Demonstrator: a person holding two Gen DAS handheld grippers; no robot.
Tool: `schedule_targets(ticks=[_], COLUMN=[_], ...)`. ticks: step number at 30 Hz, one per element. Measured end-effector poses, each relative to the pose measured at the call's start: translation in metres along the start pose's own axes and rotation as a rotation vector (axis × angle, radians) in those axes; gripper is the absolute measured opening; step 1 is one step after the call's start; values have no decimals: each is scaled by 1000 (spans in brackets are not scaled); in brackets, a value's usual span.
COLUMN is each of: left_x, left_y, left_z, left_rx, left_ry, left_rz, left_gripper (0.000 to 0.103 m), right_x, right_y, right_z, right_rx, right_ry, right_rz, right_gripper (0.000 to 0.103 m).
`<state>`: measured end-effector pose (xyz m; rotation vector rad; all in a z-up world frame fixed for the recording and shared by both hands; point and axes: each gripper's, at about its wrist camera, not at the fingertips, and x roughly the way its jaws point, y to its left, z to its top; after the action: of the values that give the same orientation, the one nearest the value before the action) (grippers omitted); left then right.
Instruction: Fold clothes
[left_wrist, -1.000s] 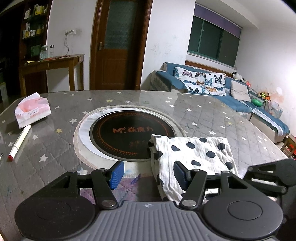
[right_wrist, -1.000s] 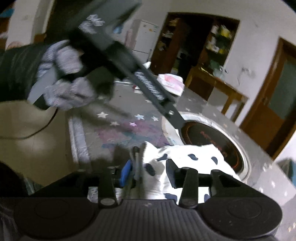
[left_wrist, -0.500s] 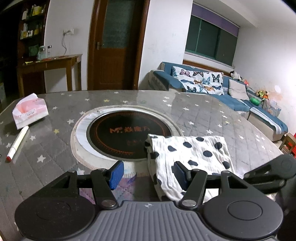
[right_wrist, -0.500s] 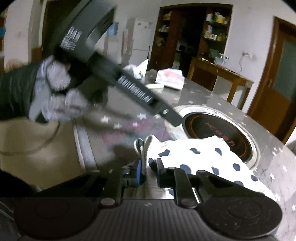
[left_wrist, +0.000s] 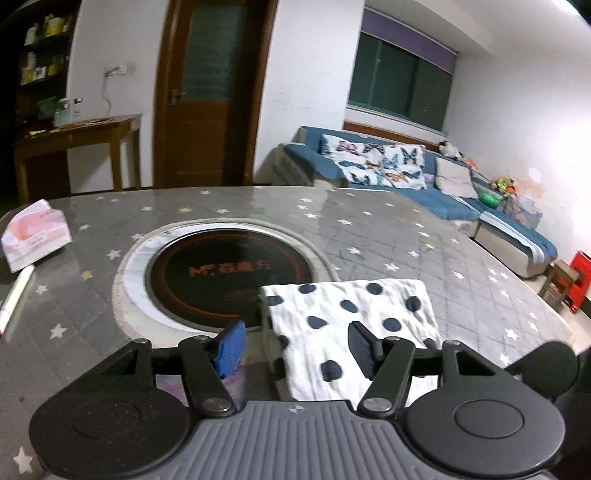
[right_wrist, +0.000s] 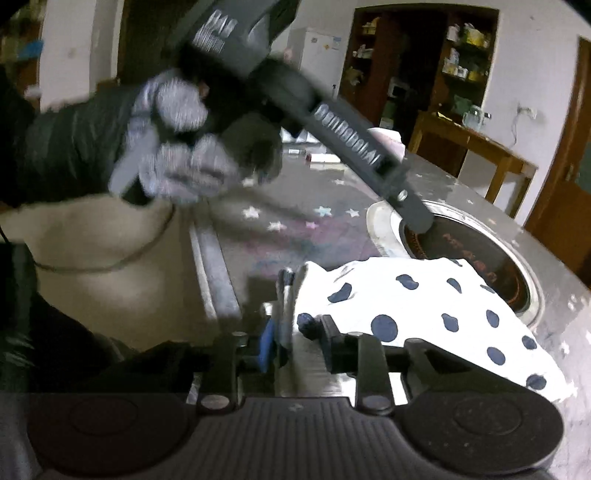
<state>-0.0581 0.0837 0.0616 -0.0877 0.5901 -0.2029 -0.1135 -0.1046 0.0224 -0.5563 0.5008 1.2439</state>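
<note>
On table (left_wrist: 369, 229), folded polka-dot cloth (left_wrist: 351, 317) now flatter, right gripper (right_wrist: 295, 341) jaws reopened

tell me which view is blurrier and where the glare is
Right wrist view is blurrier: the gloved hand and left tool smear with motion, and the polka-dot cloth is soft. Left wrist view is sharper up close, with the door slightly soft and glare on the glossy tabletop.
</note>
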Motion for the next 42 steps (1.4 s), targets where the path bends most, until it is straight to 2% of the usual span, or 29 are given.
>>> schedule_targets(ticks=[4,8,10,14,15,20,23,26,33,37,42], left_x=[6,17,21,28,30,39,42,37,27,32,35], left_y=[-3,-12,-18,-30,-31,-31,-29,-30,-39,-38,-35], left_z=[1,-6,-10,-22,-25,-37,-43,-40,-37,-42,-45], left_rx=[5,24,42,88,98,111,113,117,138,120,100], left_ry=[-2,30,51,92,103,150,169,155,132,155,164], left_rz=[-39,-80,-102,-136,-140,-145,-147,-151,-183,-181,-183], left_gripper=[59,54,53,50,47,46,46,46,46,46,48], right_x=[-29,-34,-29,-9,-3,20,18,13,29,62,100], right_y=[-30,-68,-86,-126,-133,-169,-180,-179,-171,-166,-165], right_z=[0,-1,-3,-11,-15,-43,-55,-45,-1,18,28], right_rx=[142,222,259,343,359,468,526,498,405,321,246], right_ry=[-56,-71,-69,-52,-43,18,11,-7,-20,44,118], right_rz=[-34,-180,-239,-300,-317,-389,-389,-393,-244,-162,-136], right_gripper=[30,35,35,35,35,33,32,32,34,34,34])
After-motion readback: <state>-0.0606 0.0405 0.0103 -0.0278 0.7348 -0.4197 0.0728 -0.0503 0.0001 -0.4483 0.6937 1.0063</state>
